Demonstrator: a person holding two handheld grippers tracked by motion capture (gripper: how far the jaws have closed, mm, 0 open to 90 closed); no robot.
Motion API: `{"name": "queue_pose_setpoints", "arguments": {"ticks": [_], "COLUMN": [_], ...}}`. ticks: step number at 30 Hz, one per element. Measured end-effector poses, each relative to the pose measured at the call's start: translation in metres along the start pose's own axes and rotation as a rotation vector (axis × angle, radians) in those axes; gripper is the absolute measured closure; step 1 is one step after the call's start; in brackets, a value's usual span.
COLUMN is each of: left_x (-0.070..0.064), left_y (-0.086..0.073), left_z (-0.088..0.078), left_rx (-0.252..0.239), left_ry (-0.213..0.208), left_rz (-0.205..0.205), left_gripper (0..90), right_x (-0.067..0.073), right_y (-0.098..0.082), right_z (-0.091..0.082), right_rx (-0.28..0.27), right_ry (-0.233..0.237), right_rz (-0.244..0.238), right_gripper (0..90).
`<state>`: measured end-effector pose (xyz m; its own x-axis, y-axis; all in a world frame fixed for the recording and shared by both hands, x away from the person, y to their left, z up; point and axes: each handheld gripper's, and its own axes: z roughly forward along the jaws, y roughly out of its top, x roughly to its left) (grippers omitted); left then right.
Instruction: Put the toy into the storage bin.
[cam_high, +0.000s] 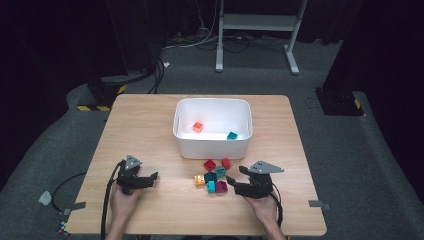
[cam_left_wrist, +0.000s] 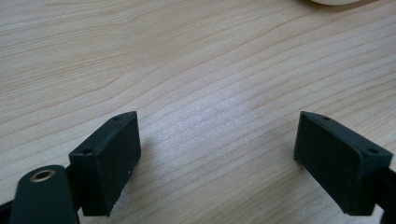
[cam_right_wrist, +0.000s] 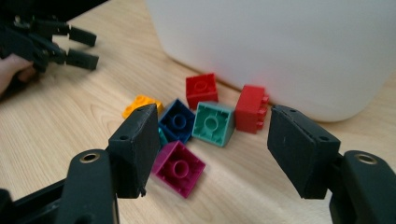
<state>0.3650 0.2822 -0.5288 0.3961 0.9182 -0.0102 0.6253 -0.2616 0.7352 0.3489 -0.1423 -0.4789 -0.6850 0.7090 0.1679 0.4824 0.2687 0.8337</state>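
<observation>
While my right gripper (cam_right_wrist: 212, 154) hangs over the bricks, both sets of jaws stand apart, gripping nothing.

Its jaws gape around the magenta brick (cam_right_wrist: 179, 168), pads clear of it; the loose pile lies on the table (cam_high: 150, 125) just before the white bin (cam_high: 212, 145). My left gripper (cam_left_wrist: 217, 163) rests wide open over bare wood, well apart from the bricks.

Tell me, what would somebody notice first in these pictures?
Probably the bright toy bricks: a magenta brick lies nearest the open right tongs, among red, green and blue ones. Behind them stands a white bin holding an orange brick and a teal brick.
</observation>
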Motion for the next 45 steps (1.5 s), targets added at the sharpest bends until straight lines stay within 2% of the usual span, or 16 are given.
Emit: {"name": "queue_pose_setpoints", "arguments": {"ticks": [14, 23, 38, 45], "left_x": [0.000, 0.000, 0.000, 0.000], "left_y": [0.000, 0.000, 0.000, 0.000], "left_z": [0.000, 0.000, 0.000, 0.000], "left_rx": [0.000, 0.000, 0.001, 0.000], "left_ry": [0.000, 0.000, 0.000, 0.000], "left_rz": [0.000, 0.000, 0.000, 0.000], "left_gripper": [14.7, 14.7, 14.7, 14.7], "right_x": [0.014, 0.016, 0.018, 0.020], "right_y": [-0.014, -0.017, -0.025, -0.027], "right_z": [0.030, 0.039, 0.047, 0.046], "right_rx": [0.083, 0.109, 0.191, 0.183], "right_ry": [0.017, 0.002, -0.075, -0.110], "right_rz": [-0.011, 0.001, -0.051, -0.085], "right_gripper": [34.9, 36.4, 40.0, 46.9]}}
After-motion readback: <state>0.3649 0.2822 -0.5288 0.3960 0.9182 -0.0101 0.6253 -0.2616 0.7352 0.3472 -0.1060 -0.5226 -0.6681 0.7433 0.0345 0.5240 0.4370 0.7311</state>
